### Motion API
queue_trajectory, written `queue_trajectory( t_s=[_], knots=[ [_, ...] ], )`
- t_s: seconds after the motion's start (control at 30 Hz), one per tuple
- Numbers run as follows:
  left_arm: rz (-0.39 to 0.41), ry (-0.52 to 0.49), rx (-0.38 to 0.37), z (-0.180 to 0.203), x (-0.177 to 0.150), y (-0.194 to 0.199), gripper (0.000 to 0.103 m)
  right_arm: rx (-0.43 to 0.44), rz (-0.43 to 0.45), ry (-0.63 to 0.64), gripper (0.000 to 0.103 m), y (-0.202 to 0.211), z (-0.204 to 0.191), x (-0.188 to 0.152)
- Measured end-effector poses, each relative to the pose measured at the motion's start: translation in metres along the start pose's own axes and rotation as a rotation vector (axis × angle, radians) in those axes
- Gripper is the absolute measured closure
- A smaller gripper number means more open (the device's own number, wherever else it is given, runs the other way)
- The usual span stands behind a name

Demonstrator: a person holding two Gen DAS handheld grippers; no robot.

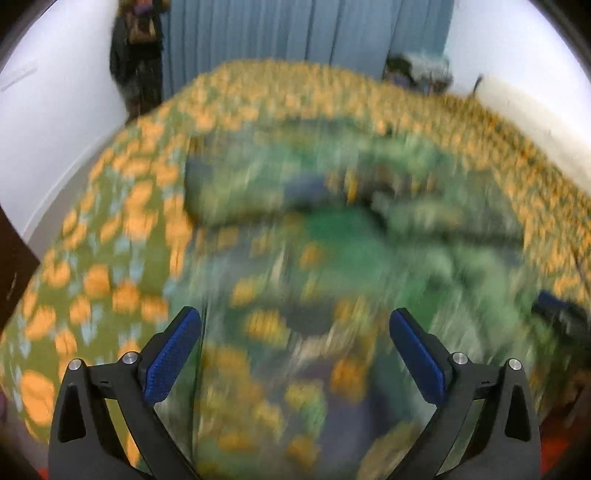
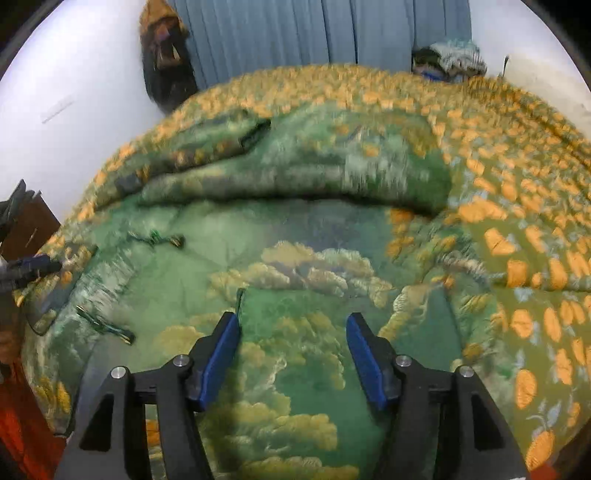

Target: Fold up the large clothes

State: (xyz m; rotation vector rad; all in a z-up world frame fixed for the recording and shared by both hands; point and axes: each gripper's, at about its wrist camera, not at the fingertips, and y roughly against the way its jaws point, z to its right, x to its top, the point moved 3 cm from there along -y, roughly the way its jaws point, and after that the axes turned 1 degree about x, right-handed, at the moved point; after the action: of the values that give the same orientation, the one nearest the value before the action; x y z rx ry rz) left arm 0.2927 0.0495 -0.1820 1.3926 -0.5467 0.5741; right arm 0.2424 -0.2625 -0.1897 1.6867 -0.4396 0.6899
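One fold is seen across the upper centre of the green garment (image 2: 295, 236); further folds judged outstanding. Left gripper (image 1: 295, 350) and right gripper (image 2: 291, 354) are held wide, empty.

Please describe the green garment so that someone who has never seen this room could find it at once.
A bedspread with orange leaves covers the bed in front of the blue curtain. The garment lies spread on top of it, below the right gripper. It alone shows a green landscape print with yellowish clouds, plus small cord ties.

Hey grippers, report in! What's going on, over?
Left gripper open, empty. Right gripper open, empty. Green garment on bedspread, far edge folded over. Nothing blocking.
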Motion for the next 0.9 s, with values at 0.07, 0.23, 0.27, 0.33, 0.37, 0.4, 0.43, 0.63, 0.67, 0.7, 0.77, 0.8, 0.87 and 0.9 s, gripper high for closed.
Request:
queue_trajectory(
  t_s=[0.07, 0.23, 0.27, 0.33, 0.37, 0.4, 0.43, 0.63, 0.67, 0.7, 0.77, 0.8, 0.87, 0.9],
  knots=[
    [0.029, -0.006, 0.007, 0.012, 0.024, -0.013, 0.001, -0.017, 0.043, 0.019, 0.040, 0.003, 0.000, 0.007],
    [-0.167, -0.063, 0.061, 0.021, 0.018, -0.109, 0.000, -0.026, -0.021, -0.077, 0.040, -0.019, 0.026, -0.004],
    [-0.220, -0.060, 0.052, 0.017, 0.006, -0.129, 0.000, -0.007, -0.021, -0.101, 0.040, -0.021, 0.031, -0.006],
    [-0.113, -0.039, 0.030, 0.013, 0.001, -0.117, 0.000, 0.002, -0.019, -0.103, 0.040, -0.018, 0.027, -0.011],
    [-0.110, -0.031, 0.044, 0.013, 0.003, -0.112, 0.000, -0.005, -0.017, -0.093, 0.040, -0.017, 0.026, -0.011],
    [-0.115, -0.033, 0.042, 0.013, 0.004, -0.113, 0.000, -0.012, -0.017, -0.082, 0.040, -0.016, 0.025, -0.012],
    [-0.126, -0.034, 0.041, 0.014, 0.004, -0.115, 0.000, -0.014, -0.018, -0.079, 0.040, -0.017, 0.024, -0.013],
    [-0.139, -0.034, 0.039, 0.014, 0.006, -0.119, 0.000, -0.009, -0.014, -0.088, 0.040, -0.020, 0.027, -0.015],
    [-0.140, -0.034, 0.039, 0.014, 0.006, -0.119, 0.000, -0.012, -0.012, -0.086, 0.040, -0.019, 0.025, -0.016],
    [-0.139, -0.034, 0.039, 0.014, 0.005, -0.119, 0.000, -0.016, -0.011, -0.083, 0.040, -0.019, 0.025, -0.016],
    [-0.139, -0.033, 0.038, 0.014, 0.006, -0.119, 0.000, -0.024, -0.011, -0.081, 0.039, -0.020, 0.024, -0.016],
    [-0.139, -0.033, 0.039, 0.014, 0.005, -0.119, 0.000, -0.030, -0.010, -0.080, 0.039, -0.021, 0.024, -0.015],
    [-0.139, -0.033, 0.039, 0.014, 0.005, -0.118, 0.000, -0.037, -0.009, -0.074, 0.039, -0.021, 0.022, -0.015],
    [-0.139, -0.033, 0.039, 0.014, 0.005, -0.118, 0.000, -0.039, -0.007, -0.074, 0.039, -0.021, 0.022, -0.016]
  ],
)
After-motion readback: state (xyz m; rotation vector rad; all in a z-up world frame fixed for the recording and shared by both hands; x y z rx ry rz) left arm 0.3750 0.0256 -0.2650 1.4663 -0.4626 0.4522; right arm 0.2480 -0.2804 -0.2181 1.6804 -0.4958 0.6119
